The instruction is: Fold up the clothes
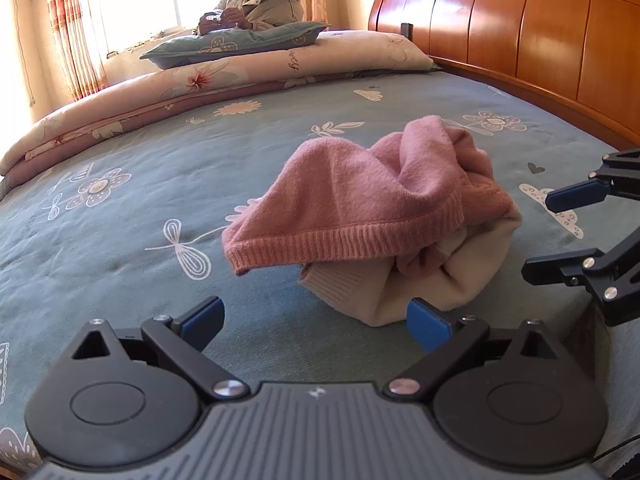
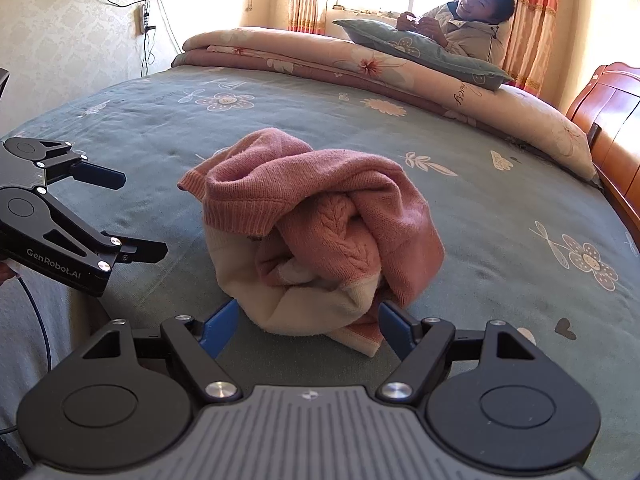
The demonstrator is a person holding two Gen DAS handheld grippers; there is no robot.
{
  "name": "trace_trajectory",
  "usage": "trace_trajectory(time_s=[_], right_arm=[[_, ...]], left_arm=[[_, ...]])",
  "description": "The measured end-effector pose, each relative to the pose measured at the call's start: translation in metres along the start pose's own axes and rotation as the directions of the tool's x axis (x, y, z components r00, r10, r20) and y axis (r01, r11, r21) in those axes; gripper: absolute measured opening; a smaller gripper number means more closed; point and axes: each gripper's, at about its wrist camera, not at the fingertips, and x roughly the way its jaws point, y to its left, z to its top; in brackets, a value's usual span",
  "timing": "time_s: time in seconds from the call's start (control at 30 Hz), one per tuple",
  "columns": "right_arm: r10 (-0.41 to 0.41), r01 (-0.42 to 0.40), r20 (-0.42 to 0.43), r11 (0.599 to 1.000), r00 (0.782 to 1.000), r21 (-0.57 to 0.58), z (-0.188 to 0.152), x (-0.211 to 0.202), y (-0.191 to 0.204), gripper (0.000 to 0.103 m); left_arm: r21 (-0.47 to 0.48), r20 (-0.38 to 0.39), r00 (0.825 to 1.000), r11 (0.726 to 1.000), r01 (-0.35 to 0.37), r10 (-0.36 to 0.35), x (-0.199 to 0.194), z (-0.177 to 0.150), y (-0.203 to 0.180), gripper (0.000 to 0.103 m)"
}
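A crumpled pink and cream knit sweater point(image 1: 360, 208) point(image 2: 320, 216) lies in a heap on the grey-green flowered bedsheet point(image 1: 120, 248) point(image 2: 500, 220). My left gripper point(image 1: 316, 320) is open just short of the heap, its right blue pad close to the cream part, nothing between the fingers. In the right wrist view the left gripper point(image 2: 140, 214) hovers open to the left of the sweater. My right gripper point(image 2: 308, 322) is open, and its blue pads flank the heap's near cream edge without closing on it. From the left wrist view the right gripper point(image 1: 556, 234) stands open beside the sweater.
A folded floral quilt point(image 1: 180, 88) point(image 2: 360, 68) and a pillow point(image 1: 240, 44) point(image 2: 420, 48) lie along the far side, with a person point(image 1: 260, 4) point(image 2: 460, 28) leaning there. A wooden headboard point(image 1: 520, 32) point(image 2: 608, 120) bounds one end. Open sheet surrounds the heap.
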Motion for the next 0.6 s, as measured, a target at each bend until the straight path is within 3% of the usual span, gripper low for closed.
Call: trace_trajectory(time_s=[0.27, 0.47, 0.6], right_arm=[[-0.005, 0.005, 0.004, 0.999, 1.000, -0.045, 0.001, 0.004, 0.001, 0.081], [0.006, -0.006, -0.003, 0.992, 1.000, -0.122, 0.015, 0.013, -0.004, 0.062], [-0.001, 0.009, 0.037, 0.975, 0.999, -0.224, 0.027, 0.013, -0.003, 0.058]], left_arm=[[-0.013, -0.021, 1.000, 1.000, -0.009, 0.009, 0.010, -0.004, 0.008, 0.098], [-0.016, -0.029, 1.000, 1.000, 0.002, -0.002, 0.019, -0.003, 0.015, 0.098], [-0.007, -0.033, 0.999, 1.000, 0.010, -0.010, 0.024, 0.000, 0.018, 0.098]])
